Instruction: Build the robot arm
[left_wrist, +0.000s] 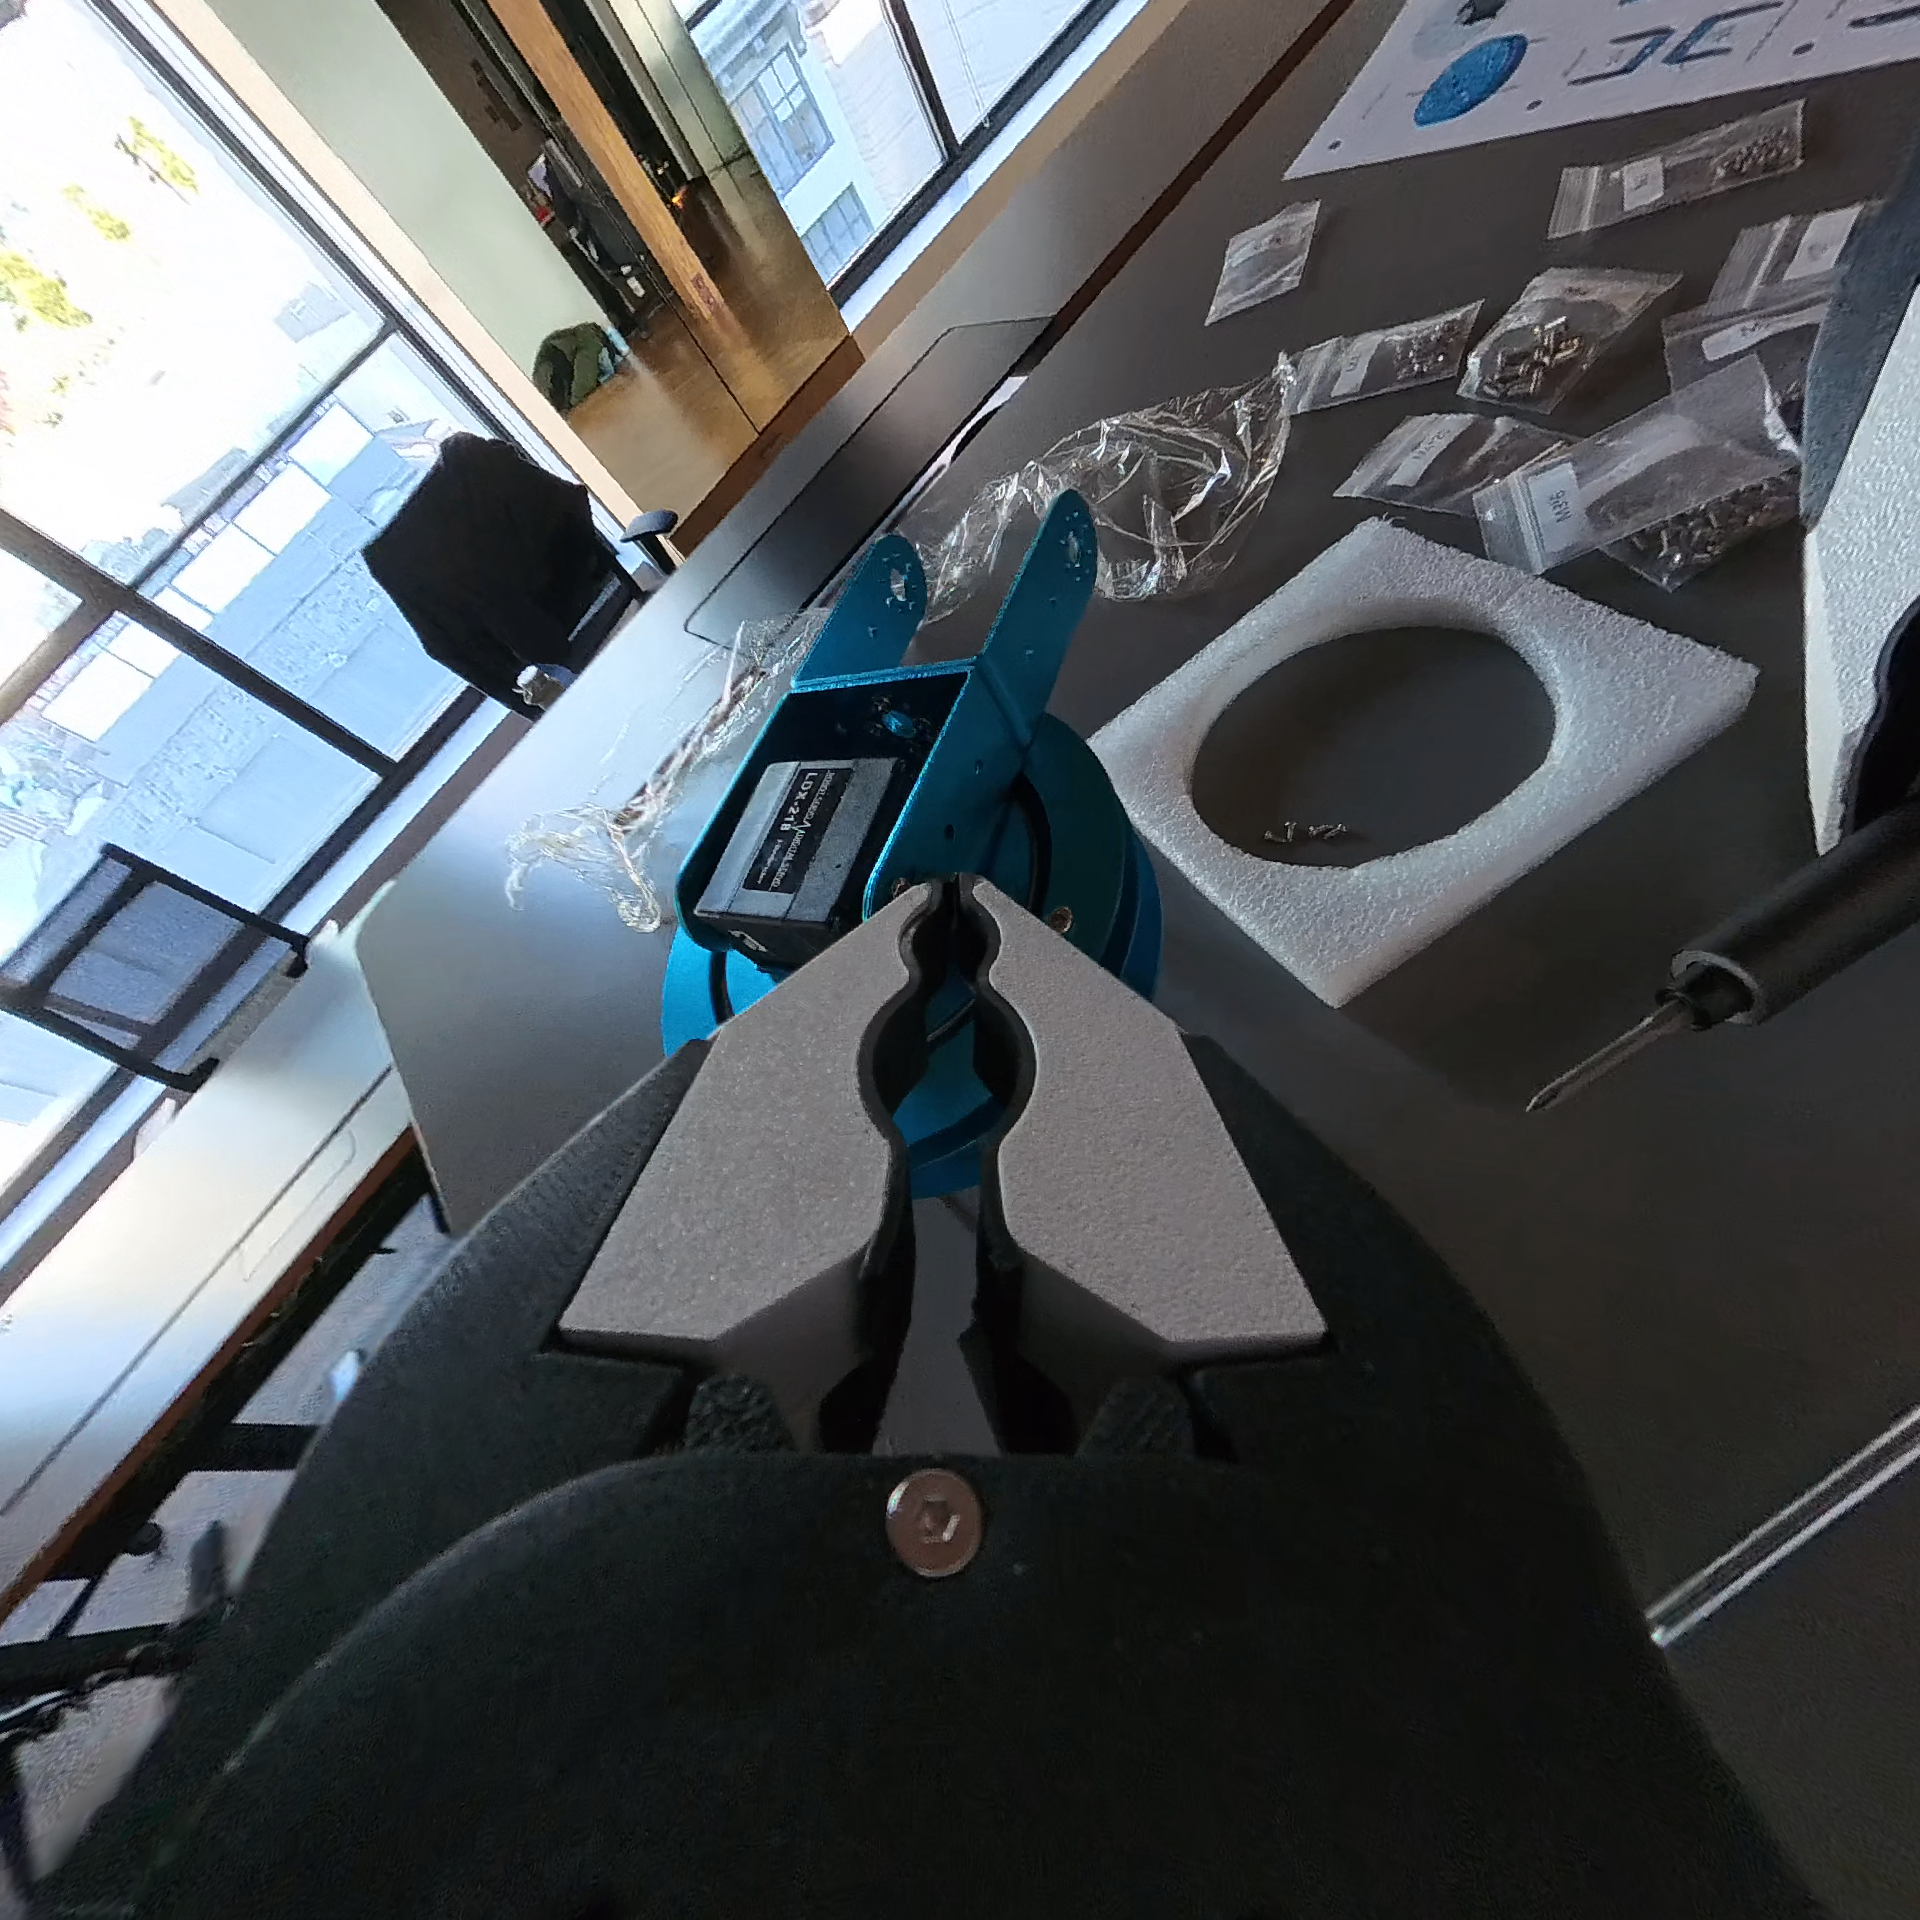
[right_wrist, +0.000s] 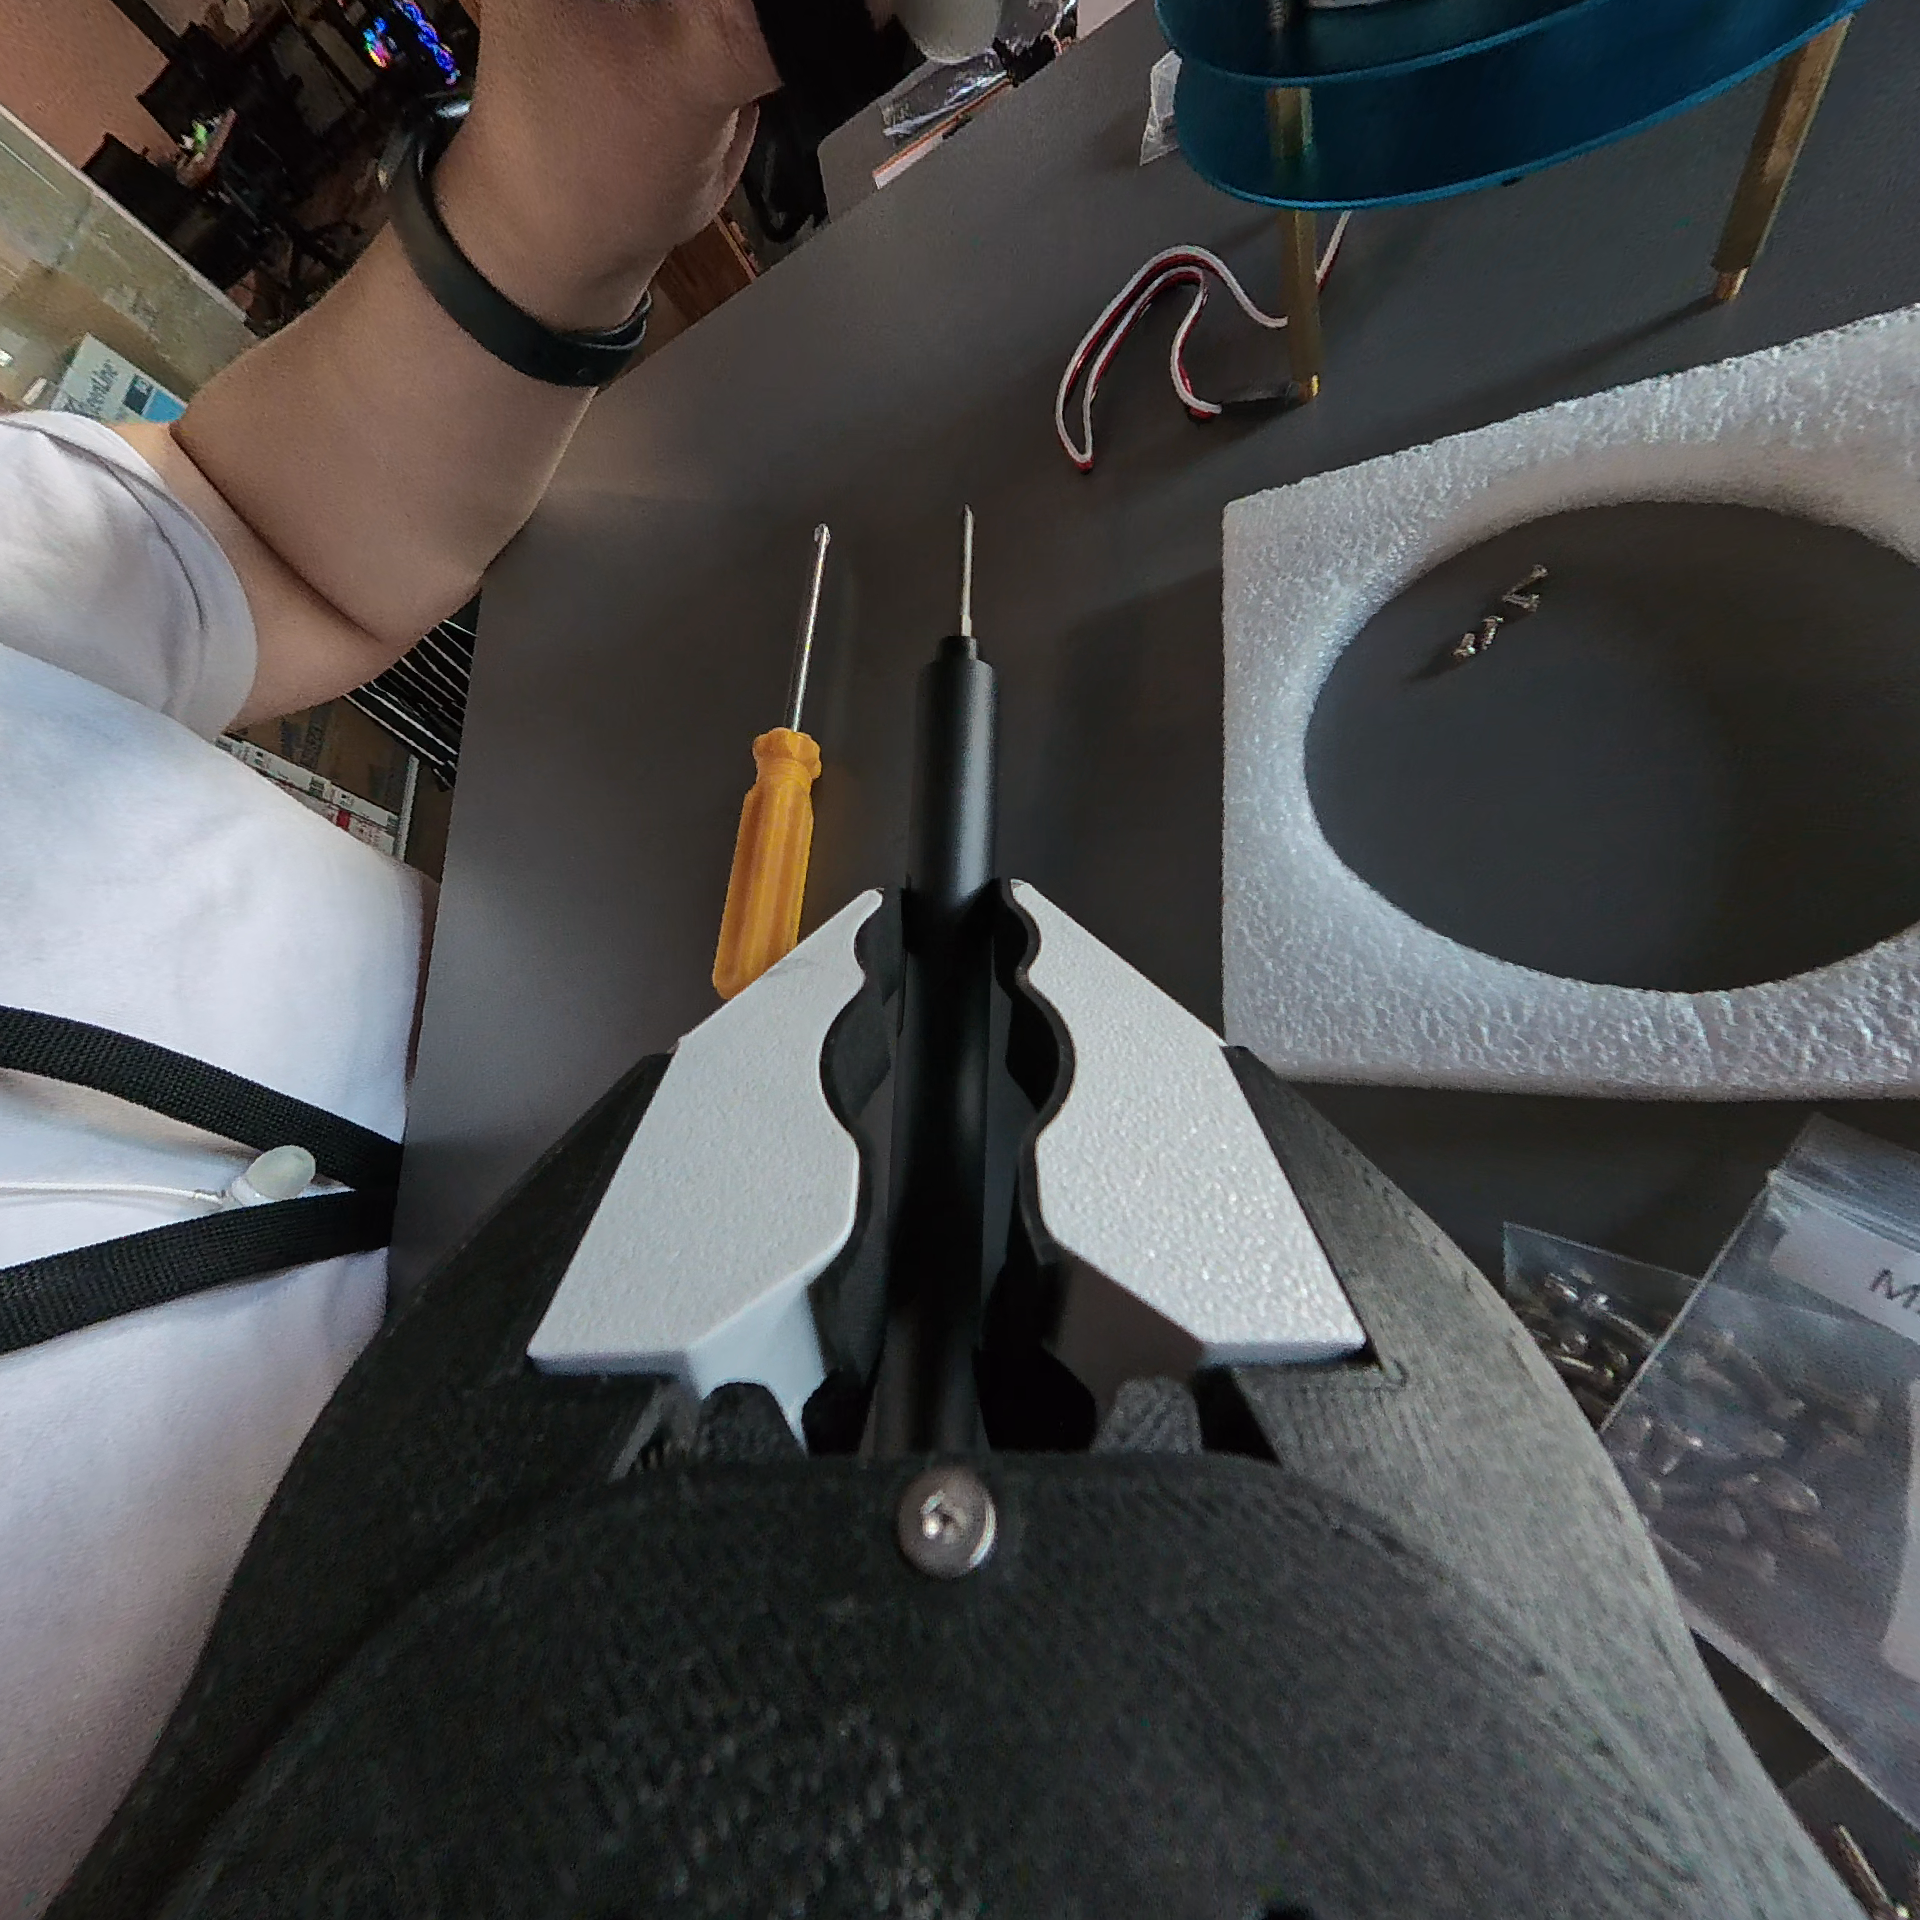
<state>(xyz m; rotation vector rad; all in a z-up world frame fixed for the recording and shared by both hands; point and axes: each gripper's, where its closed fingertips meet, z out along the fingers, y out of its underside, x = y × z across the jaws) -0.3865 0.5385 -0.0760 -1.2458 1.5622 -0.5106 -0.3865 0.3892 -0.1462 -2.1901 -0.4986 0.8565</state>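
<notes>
My left gripper (left_wrist: 951, 894) is shut, its tips pinching the lower edge of a blue metal bracket (left_wrist: 997, 665) that holds a black servo (left_wrist: 800, 842) on a round blue base (left_wrist: 727, 997). My right gripper (right_wrist: 951, 904) is shut on a black precision screwdriver (right_wrist: 951, 748), held above the dark table with its bit pointing forward. That screwdriver also shows in the left wrist view (left_wrist: 1766, 956), right of the blue assembly. The blue base (right_wrist: 1455, 135) stands on brass standoffs (right_wrist: 1304, 301) ahead to the right.
A white foam square (right_wrist: 1299, 831) with a round hole holds a few small screws (right_wrist: 1496, 613). An orange screwdriver (right_wrist: 769, 852) lies to the left. Red-white wires (right_wrist: 1143, 332), bags of screws (left_wrist: 1642, 499), crumpled plastic wrap (left_wrist: 1153, 488) and a person's arm (right_wrist: 416, 416) are nearby. One gripper's finger ends stand about 15 centimetres off the other's.
</notes>
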